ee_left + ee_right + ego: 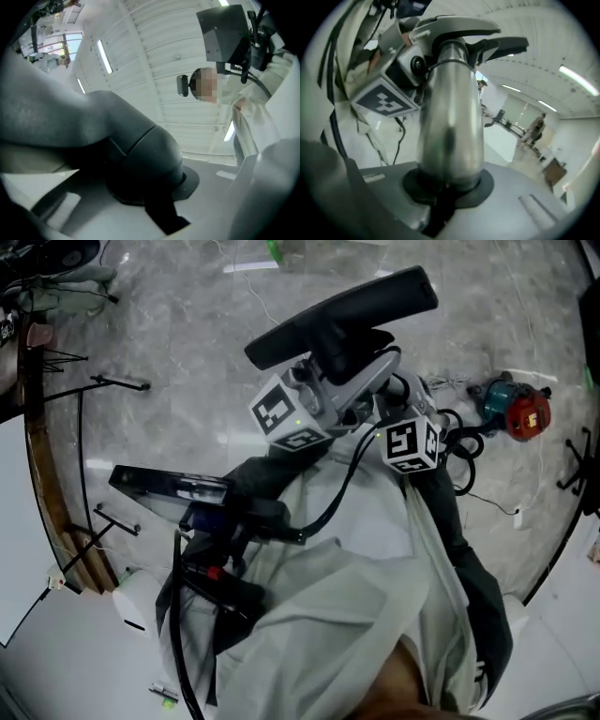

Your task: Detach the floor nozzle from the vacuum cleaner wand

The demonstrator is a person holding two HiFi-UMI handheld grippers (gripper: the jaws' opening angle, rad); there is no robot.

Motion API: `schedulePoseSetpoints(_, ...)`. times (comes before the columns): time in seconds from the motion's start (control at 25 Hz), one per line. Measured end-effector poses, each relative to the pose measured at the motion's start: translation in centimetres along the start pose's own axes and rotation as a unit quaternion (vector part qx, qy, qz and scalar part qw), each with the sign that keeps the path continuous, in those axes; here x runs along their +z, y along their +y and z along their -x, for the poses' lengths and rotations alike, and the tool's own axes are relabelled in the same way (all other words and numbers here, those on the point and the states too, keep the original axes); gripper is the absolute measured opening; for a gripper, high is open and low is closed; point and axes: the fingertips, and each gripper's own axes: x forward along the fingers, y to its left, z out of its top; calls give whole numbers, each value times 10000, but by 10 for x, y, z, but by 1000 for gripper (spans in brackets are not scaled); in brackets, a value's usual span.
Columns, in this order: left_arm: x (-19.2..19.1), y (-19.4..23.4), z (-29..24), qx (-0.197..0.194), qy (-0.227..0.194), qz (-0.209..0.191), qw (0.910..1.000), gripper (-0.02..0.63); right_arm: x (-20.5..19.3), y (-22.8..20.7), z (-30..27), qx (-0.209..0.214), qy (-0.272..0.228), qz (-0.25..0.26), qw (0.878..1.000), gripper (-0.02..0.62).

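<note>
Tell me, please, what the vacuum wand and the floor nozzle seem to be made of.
The wand looks like polished metal, perhaps aluminium or steel: silvery, with bright mirror-like streaks. The floor nozzle seems moulded plastic, dark grey to black and matte: only a soft, dull sheen, with a seam line.

Both arms reach forward, with the grippers side by side and close together. Left gripper (145, 187): jaws clamped on the dark neck of the floor nozzle (342, 310). Right gripper (449, 180): jaws clamped on the metal wand (450, 117).
</note>
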Motion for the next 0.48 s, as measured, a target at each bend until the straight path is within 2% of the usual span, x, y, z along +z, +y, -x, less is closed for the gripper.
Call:
schedulePoseSetpoints(0.04, -2, 6, 3, 182, 26, 73, 9998, 66, -3, -2, -2, -323, 106, -14, 9994, 37)
schedulePoseSetpoints(0.08, -2, 10, 6, 262, 46, 134, 9996, 67, -4, -2, -3, -428, 173, -27, 9989, 37)
schedulePoseSetpoints(0.12, -2, 12, 8, 254, 62, 171, 9995, 67, -3, 1, -4, -351, 192, -38, 9992, 37)
schedulePoseSetpoints(0.2, 1, 7, 9, 21, 76, 167, 9998, 67, 1, 11, -3, 165, 111, -40, 9998, 38)
schedulePoseSetpoints(0.28, 3, -5, 7, -390, 75, 72, 9992, 67, 4, 23, 2, 1007, -55, 5, 9949, 41)
schedulePoseSetpoints(0.32, 4, -13, 6, -657, 86, 14, 9978, 69, 6, 29, 6, 1551, -151, 42, 9878, 41)
schedulePoseSetpoints(0.36, 3, -21, 6, -953, 122, -25, 9954, 69, 8, 37, 11, 2178, -246, 72, 9757, 41)
schedulePoseSetpoints(0.4, 1, -29, 6, -1248, 178, -32, 9920, 69, 10, 45, 19, 2857, -307, 79, 9578, 41)
schedulePoseSetpoints(0.48, 2, -37, 5, -1618, 217, 58, 9866, 69, 11, 58, 37, 4105, -264, 24, 9115, 41)
